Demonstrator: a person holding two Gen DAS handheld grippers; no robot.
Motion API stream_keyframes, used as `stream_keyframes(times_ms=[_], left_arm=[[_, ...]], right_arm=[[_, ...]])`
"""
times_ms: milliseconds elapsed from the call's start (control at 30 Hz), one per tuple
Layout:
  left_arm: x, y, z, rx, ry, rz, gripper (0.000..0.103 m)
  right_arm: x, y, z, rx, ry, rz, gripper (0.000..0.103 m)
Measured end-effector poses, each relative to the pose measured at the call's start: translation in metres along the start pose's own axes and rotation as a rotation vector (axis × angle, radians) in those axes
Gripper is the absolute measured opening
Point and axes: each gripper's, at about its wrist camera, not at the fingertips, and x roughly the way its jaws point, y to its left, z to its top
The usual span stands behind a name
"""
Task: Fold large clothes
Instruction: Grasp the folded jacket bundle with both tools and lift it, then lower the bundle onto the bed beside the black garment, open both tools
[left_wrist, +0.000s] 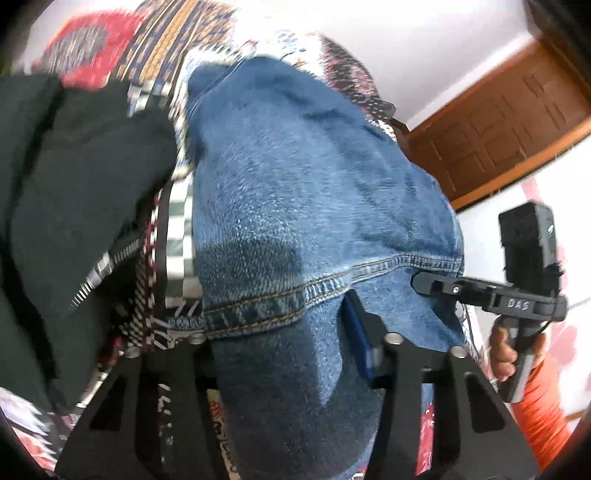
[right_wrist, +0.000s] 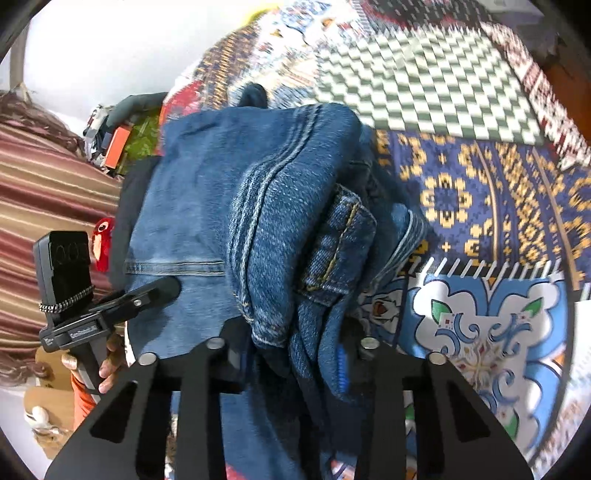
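Observation:
A pair of blue jeans (left_wrist: 295, 206) hangs lifted above a patterned bedspread (right_wrist: 480, 206). My left gripper (left_wrist: 288, 347) is shut on the denim near a stitched seam, and the cloth bulges over and between its fingers. My right gripper (right_wrist: 291, 350) is shut on a thick bunched fold of the same jeans (right_wrist: 258, 206), with a belt loop beside it. The right gripper also shows in the left wrist view (left_wrist: 436, 284), its tip against the denim's right edge. The left gripper shows in the right wrist view (right_wrist: 155, 291), its tip on the cloth. The fingertips are hidden by cloth.
A black zippered garment (left_wrist: 74, 206) lies on the bed to the left of the jeans. A brown wooden door (left_wrist: 509, 122) and white wall stand behind. A striped curtain (right_wrist: 44, 184) hangs at the left, with small clutter (right_wrist: 118, 136) near the bed's edge.

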Motion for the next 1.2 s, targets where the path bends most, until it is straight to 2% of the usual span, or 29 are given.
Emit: stream_keyframes(times_ms=[100,267,467,600,800,933,1033,1200], left_arm=[[-0.026,-0.024,0.006,0.059,-0.051,0.02,0.044],[-0.08,-0.037,0.025,0.097,-0.13,0.009,0.044],[-0.16,-0.028,0.038,0.125,-0.258,0.016,0.044],[-0.202,-0.01,0.044,0.134,-0.329,0.061,0.044],[-0.245,0.044,0.043,0.124,-0.404,0.154,0.044],[-0.25,0.095,0.042,0.086,-0.406,0.205,0.044],[-0.241,0.137,0.039,0.036,-0.356,0.226,0.044],[-0.179,0.207,0.031,-0.042,-0.211,0.283,0.046]], right_arm=[[-0.019,0.023,0.001,-0.058,-0.041,-0.038,0.028],[-0.06,0.058,0.011,-0.129,-0.137,-0.021,0.028],[-0.078,0.113,0.025,-0.257,-0.214,-0.026,0.027],[-0.066,0.148,0.041,-0.298,-0.245,0.009,0.027],[-0.014,0.198,0.066,-0.342,-0.243,0.08,0.028],[0.037,0.22,0.078,-0.369,-0.205,0.101,0.028],[0.093,0.224,0.084,-0.356,-0.146,0.099,0.028],[0.181,0.2,0.085,-0.31,-0.035,0.009,0.029]])
